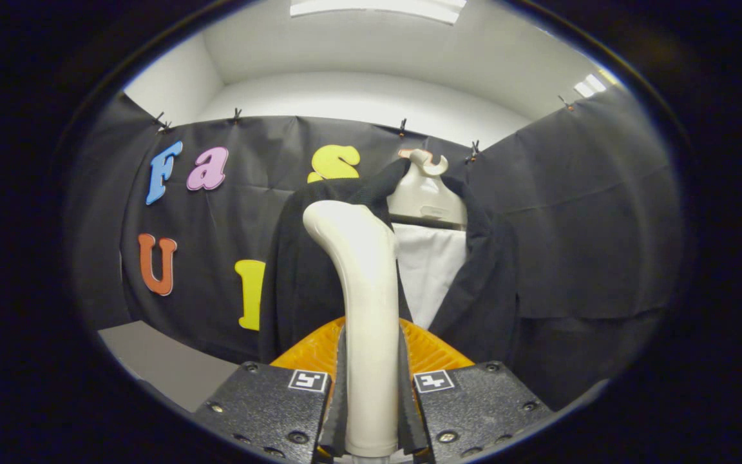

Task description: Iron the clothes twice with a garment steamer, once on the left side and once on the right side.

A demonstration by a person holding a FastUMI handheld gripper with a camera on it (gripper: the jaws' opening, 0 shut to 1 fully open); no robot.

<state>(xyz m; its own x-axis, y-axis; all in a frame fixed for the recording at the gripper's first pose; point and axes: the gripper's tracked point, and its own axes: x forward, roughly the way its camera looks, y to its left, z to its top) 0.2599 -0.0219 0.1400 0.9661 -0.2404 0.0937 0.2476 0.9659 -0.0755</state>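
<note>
Gripper view: the hand-held gripper [371,412] is clamped on the garment steamer [366,303], both fingers pressing the sides of its pale handle, which rises between them and bends left at the top into the head. An orange ribbed part [432,351] of the steamer shows just behind the fingers on either side of the handle.

Beyond the steamer hangs the clothing: a dark jacket [480,283] over a white shirt [429,270] on a cream hanger [426,193], hooked at the top of the booth's black wall. The steamer head stands in front of the jacket's left front panel, near the shoulder; whether it touches the cloth cannot be told.

As a judgement, the steamer is firmly in hand and raised to the garment, so picking up is done. The head's place at the top of the left side suggests a left pass at or near its start. Nothing on the fabric shows which passes are finished, so the right side probably remains.
</note>
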